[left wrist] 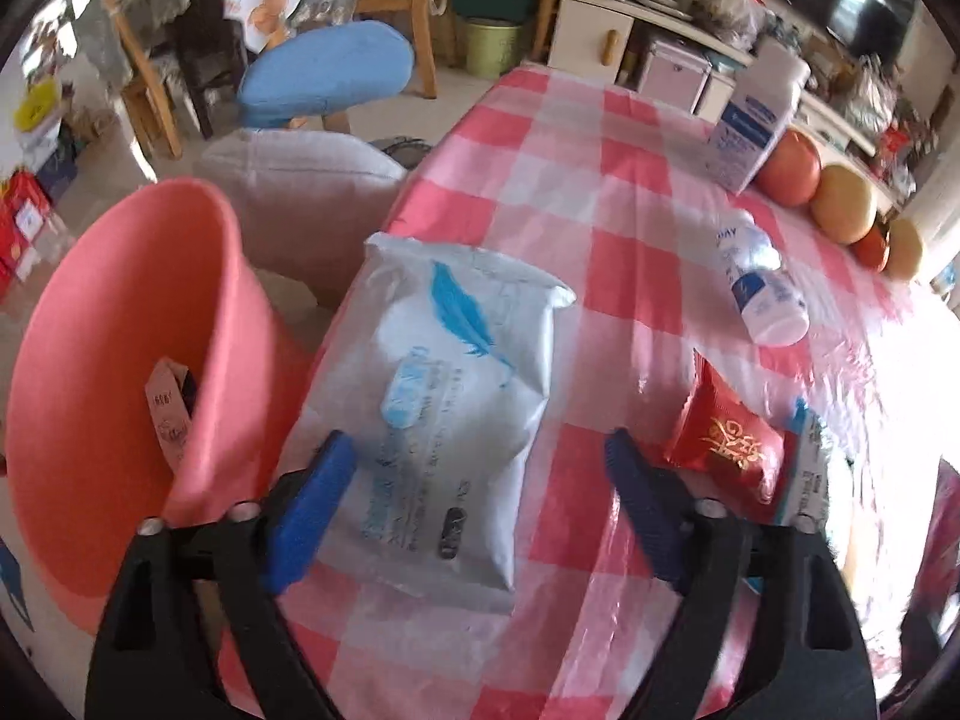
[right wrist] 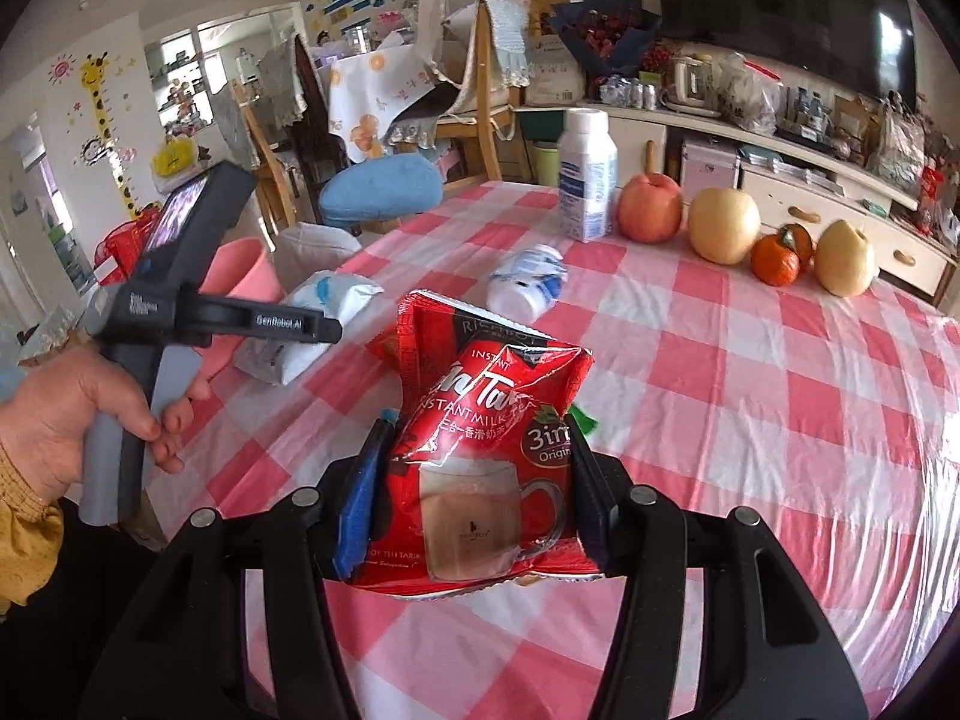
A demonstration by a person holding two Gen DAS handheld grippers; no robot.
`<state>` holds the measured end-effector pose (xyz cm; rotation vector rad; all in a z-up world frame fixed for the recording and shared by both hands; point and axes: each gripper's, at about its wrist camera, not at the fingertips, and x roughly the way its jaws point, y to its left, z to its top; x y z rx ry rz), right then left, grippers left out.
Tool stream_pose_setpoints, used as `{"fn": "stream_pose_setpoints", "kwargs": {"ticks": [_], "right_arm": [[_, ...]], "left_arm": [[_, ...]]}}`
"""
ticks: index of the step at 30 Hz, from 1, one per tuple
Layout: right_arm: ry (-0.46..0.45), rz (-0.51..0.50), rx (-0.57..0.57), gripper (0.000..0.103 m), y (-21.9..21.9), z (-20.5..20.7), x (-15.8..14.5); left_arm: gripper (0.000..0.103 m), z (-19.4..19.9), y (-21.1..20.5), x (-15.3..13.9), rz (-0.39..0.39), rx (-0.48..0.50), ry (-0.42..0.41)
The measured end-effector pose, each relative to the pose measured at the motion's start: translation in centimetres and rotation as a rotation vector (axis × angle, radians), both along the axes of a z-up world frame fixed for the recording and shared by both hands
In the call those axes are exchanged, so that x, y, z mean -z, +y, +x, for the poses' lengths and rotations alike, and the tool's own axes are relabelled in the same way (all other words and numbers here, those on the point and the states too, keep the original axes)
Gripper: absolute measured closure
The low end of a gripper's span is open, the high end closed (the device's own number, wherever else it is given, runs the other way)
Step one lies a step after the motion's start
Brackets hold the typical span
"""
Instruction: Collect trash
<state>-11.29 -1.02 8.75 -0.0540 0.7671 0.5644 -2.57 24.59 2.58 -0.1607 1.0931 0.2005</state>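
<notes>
My left gripper (left wrist: 474,450) is open over a white wet-wipes pack (left wrist: 456,384) that lies at the table's left edge, its fingers either side of the pack's near end. A pink bin (left wrist: 120,372) stands just left of the table with a paper scrap (left wrist: 168,414) inside. My right gripper (right wrist: 480,480) is shut on a red milk-tea packet (right wrist: 480,450) and holds it above the table. A small red packet (left wrist: 732,444) lies to the right of the left gripper. A small white bottle (left wrist: 762,288) lies on its side further back; it also shows in the right wrist view (right wrist: 525,282).
The table (left wrist: 600,210) has a red-and-white checked cloth. At its far edge stand a white bottle (right wrist: 587,180), an apple (right wrist: 649,207), two pears (right wrist: 723,225) and an orange (right wrist: 777,261). A blue stool (left wrist: 327,75) and a grey cushion (left wrist: 294,180) stand beyond the bin.
</notes>
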Motion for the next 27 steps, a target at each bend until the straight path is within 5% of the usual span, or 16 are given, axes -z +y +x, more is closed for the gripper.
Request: {"fn": "stream_pose_setpoints", "kwargs": {"ticks": [7, 15, 17, 21, 27], "right_arm": [[0.014, 0.042, 0.059, 0.047, -3.3, 0.7, -0.4], [0.007, 0.074, 0.097, 0.047, -5.3, 0.7, -1.1], [0.009, 0.073, 0.100, 0.047, -5.5, 0.7, -1.1], [0.020, 0.072, 0.094, 0.047, -5.3, 0.6, -0.7], [0.029, 0.055, 0.059, 0.047, -4.1, 0.6, -0.5]], "left_arm": [[0.009, 0.9, -3.3, 0.6, 0.021, 0.081, -0.005], [0.009, 1.2, -6.7, -0.1, -0.098, 0.201, -0.037], [0.009, 1.2, -6.5, -0.6, -0.084, 0.171, -0.065], [0.009, 1.3, -6.4, -1.3, 0.078, 0.108, -0.094], [0.009, 2.4, -3.6, -0.3, 0.073, -0.040, -0.022]]}}
